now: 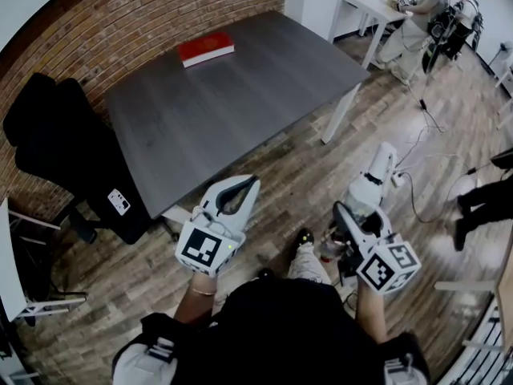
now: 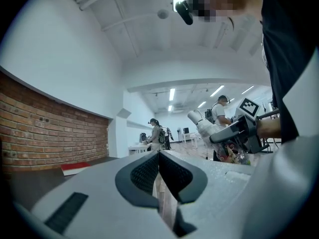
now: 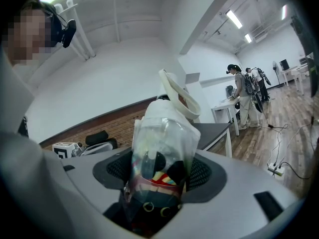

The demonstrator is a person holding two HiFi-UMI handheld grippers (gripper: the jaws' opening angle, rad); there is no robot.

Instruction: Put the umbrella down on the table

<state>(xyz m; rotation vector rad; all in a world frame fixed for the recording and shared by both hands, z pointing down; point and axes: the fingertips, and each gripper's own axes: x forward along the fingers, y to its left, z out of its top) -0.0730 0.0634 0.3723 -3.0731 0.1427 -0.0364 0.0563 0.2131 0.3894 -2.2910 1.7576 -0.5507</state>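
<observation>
The folded umbrella (image 1: 370,184), in a clear plastic sleeve with a white handle end, sticks forward out of my right gripper (image 1: 351,216) over the wooden floor. In the right gripper view the jaws are shut on the umbrella (image 3: 160,148), and its white loop (image 3: 180,94) rises above my right gripper (image 3: 159,176). My left gripper (image 1: 250,181) is shut and holds nothing, and its tips point at the near edge of the grey table (image 1: 240,103). In the left gripper view the pads of my left gripper (image 2: 159,156) meet, and the umbrella (image 2: 205,126) shows at the right.
A red book (image 1: 205,49) lies at the table's far end. A black office chair (image 1: 56,143) stands against the brick wall at the left. People work at a white desk (image 1: 369,6) at the back right. Cables (image 1: 425,175) trail over the floor.
</observation>
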